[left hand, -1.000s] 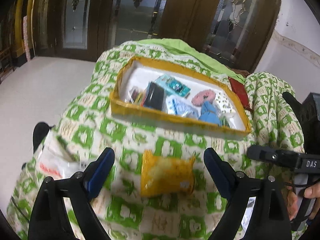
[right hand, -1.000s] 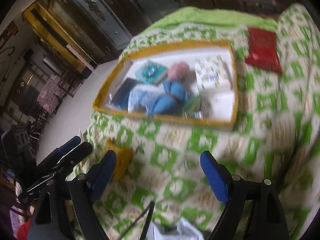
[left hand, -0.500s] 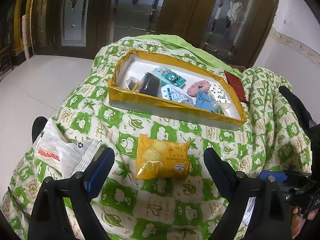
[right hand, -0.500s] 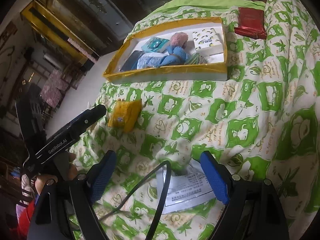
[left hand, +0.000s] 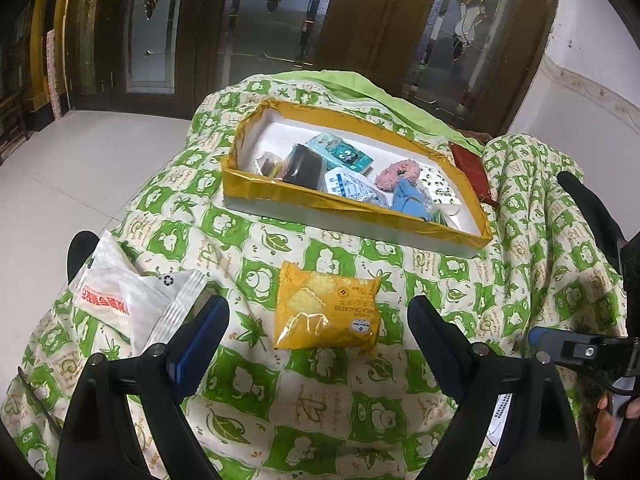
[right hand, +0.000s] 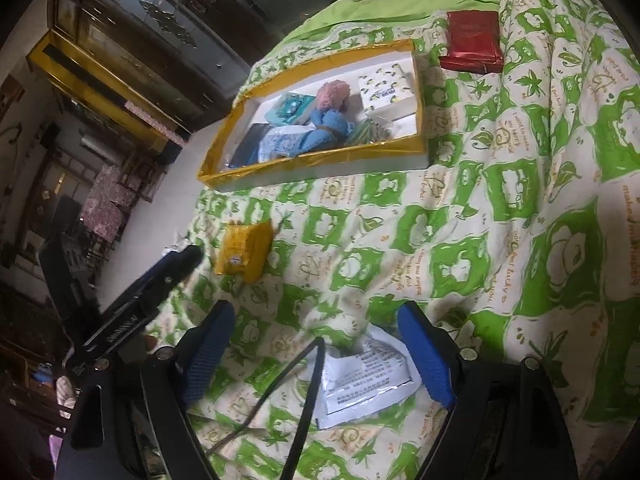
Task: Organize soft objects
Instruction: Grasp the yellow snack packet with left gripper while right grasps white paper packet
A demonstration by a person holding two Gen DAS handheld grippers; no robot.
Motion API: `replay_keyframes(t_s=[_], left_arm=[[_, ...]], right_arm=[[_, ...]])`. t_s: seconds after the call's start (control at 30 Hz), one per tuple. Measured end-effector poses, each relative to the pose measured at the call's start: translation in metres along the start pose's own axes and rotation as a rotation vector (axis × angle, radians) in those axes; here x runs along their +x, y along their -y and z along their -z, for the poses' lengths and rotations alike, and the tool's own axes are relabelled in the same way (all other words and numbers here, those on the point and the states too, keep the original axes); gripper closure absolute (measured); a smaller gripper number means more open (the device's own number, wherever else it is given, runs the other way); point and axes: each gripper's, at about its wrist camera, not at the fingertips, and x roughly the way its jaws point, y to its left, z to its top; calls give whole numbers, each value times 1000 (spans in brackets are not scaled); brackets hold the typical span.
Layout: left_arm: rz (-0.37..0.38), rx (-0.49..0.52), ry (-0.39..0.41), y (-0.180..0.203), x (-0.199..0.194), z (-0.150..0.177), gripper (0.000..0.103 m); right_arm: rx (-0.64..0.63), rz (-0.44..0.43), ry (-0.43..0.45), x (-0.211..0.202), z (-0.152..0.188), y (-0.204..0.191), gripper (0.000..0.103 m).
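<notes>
1. My right gripper (right hand: 316,356): jaws apart, just been closing, straddling the white sachet (right hand: 366,376) at lower centre, pads not yet on it. Nothing held.
2. My left gripper (left hand: 318,330): jaws wide, released, framing the yellow cracker packet (left hand: 326,312) at centre frame.
3. Risk: a black cable (right hand: 304,392) lies across the sachet; closing could pinch it too. Slick film may slip.
4. Count: loose packets four (yellow, red packet (right hand: 472,42) upper right, two white, one being the white pouch (left hand: 128,300) at left); one yellow box (left hand: 352,206), holding several items.

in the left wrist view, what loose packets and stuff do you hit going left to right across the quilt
white packet → yellow cracker packet → yellow-rimmed tray, lying further back → red packet → right tool
</notes>
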Motion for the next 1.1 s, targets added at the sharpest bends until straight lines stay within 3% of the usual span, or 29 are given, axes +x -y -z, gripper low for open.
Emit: replay_keyframes(t_s=[0.1,0.13,0.37,0.6,0.77,1.1], left_arm=[[-3,0,-5,0,1,1,13],[-4,4,-6,0,1,1,13],[1,20,-7,3,1,3,13],[5,22,-3,2,-2,4,13],[11,20,-7,2,-2,4,13],[13,32,-16,6,-1,6,13]], right_arm=[[-7,123,4,1,-3,4,48],[0,152,10,0,-6,7,51],[-8,259,-7,-3,-14,18,53],[-175,482,-108,21,-4,14,62],[-293,490,-184,27,10,1,61],[-380,353,-259,33,38,-18,59]])
